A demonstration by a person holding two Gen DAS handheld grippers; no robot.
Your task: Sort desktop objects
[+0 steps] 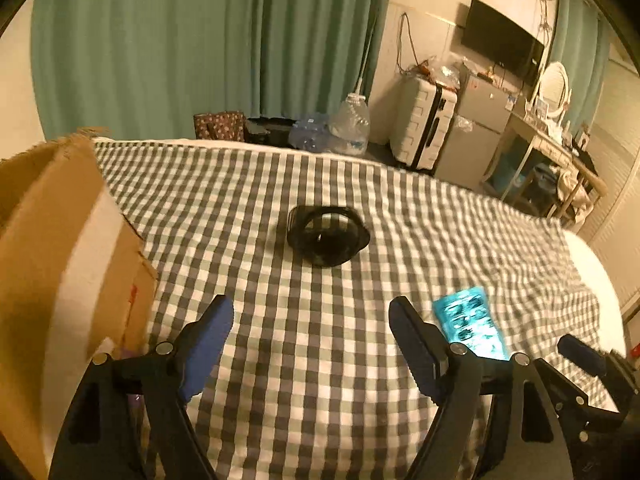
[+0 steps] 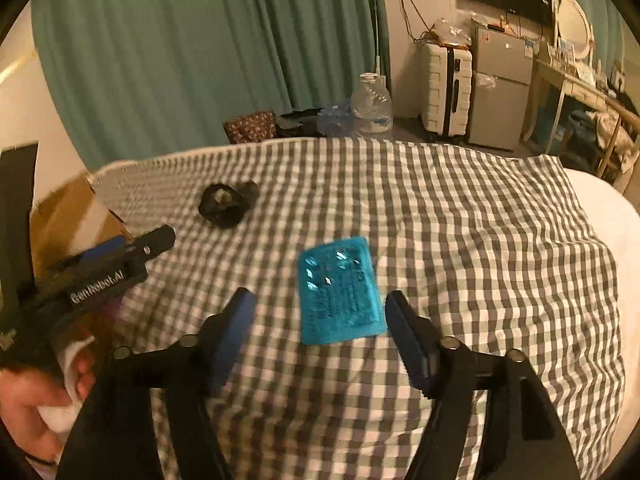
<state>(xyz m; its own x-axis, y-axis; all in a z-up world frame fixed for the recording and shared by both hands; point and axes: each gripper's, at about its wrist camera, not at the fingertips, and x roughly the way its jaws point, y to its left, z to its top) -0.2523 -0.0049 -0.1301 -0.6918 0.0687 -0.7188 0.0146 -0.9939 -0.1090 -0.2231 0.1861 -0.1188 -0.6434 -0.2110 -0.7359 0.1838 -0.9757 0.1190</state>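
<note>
On the checked cloth, a blue blister pack point(image 2: 339, 290) lies flat, long axis running away from the right claw point(image 2: 320, 312), which hovers wide and empty over its near end. Likely risk: thin foil slipping or cloth pinched with it. Left claw point(image 1: 310, 320), also wide, faces a black strap point(image 1: 326, 236) beside a cardboard box point(image 1: 60, 248).

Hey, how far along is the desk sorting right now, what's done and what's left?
Nothing looks sorted yet as far as I can see; the inside of the cardboard box is hidden. In hand: nothing. The left gripper and right gripper are both open and empty. Left to do: the black object and the blue packet both lie on the checkered cloth.
</note>
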